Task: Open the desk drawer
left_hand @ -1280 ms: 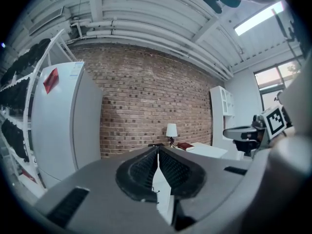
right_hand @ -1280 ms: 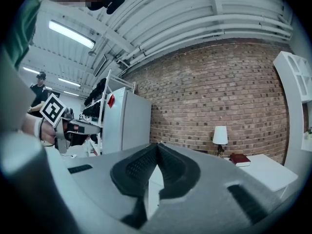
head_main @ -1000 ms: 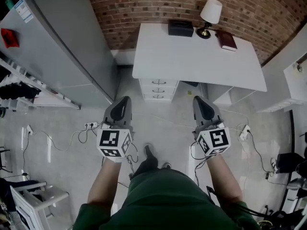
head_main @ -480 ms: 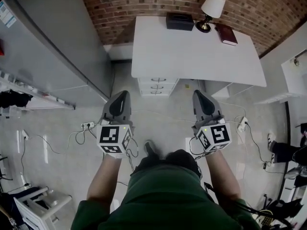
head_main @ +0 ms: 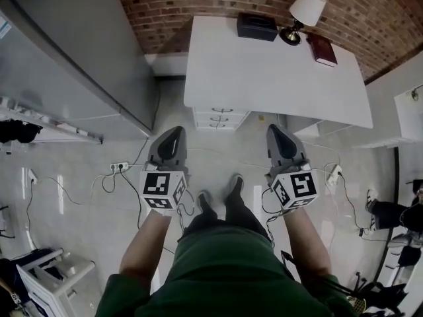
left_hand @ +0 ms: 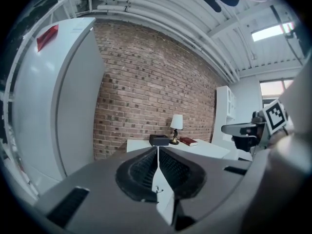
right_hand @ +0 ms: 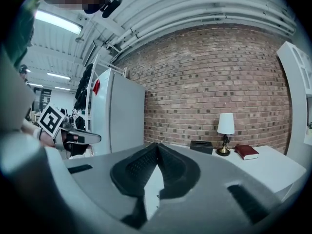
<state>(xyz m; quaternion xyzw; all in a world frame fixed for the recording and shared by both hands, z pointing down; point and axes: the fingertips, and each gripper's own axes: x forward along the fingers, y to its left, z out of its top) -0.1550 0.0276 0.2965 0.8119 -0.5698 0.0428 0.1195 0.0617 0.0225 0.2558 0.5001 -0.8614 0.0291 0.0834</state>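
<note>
The desk drawer [head_main: 208, 119] is shut, one of three little drawers under the left end of the big white desk [head_main: 277, 78], in the upper middle of the frame. The left gripper [head_main: 174, 136] and the right gripper [head_main: 275, 136] are lower down, well apart from it, each with jaws pressed together and nothing in them. I think this is the walking-up step; next, one gripper must get close, open up and grab the small handle [head_main: 221, 119].
</note>
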